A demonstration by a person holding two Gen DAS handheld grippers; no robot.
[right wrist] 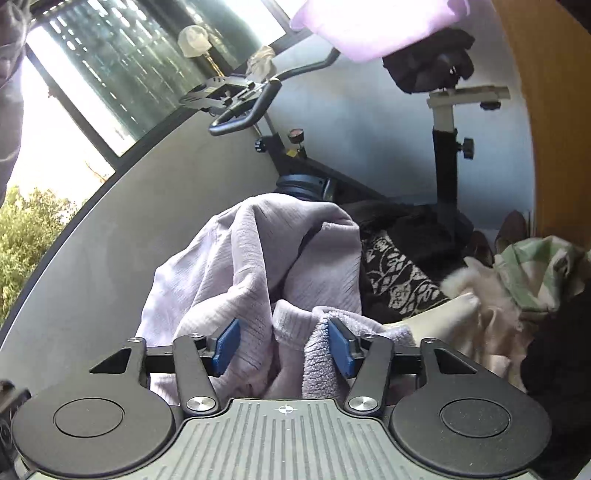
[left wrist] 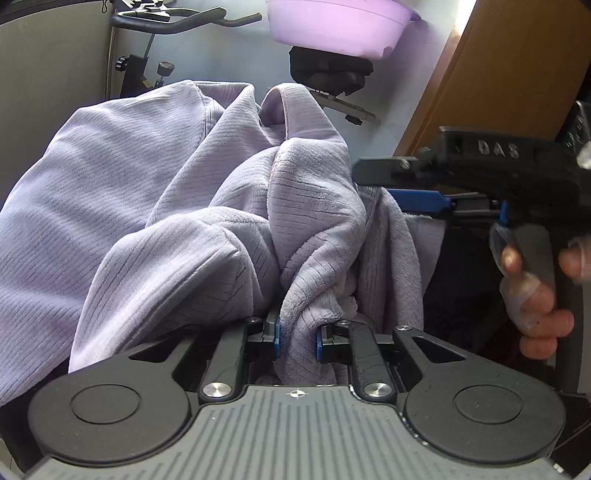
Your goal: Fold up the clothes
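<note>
A lilac ribbed fleece garment [left wrist: 155, 192] hangs bunched between both grippers. My left gripper [left wrist: 297, 341] is shut on a gathered fold of it, cloth pinched between the blue pads. My right gripper [right wrist: 284, 349] has its jaws wide apart, with the garment [right wrist: 229, 266] bunched between the blue pads and its hem edge lying against the right pad [right wrist: 341, 350]. The right gripper also shows in the left wrist view [left wrist: 373, 184], held by a hand, its fingers over the cloth's edge.
An exercise bike [right wrist: 445, 147] stands behind against a blue wall. A lilac plastic basin [left wrist: 332, 26] sits on its seat. A pile of other clothes, with a black-and-white patterned piece [right wrist: 399, 280] and a green checked one [right wrist: 535, 273], lies to the right. A wooden panel [left wrist: 509, 74] is at right.
</note>
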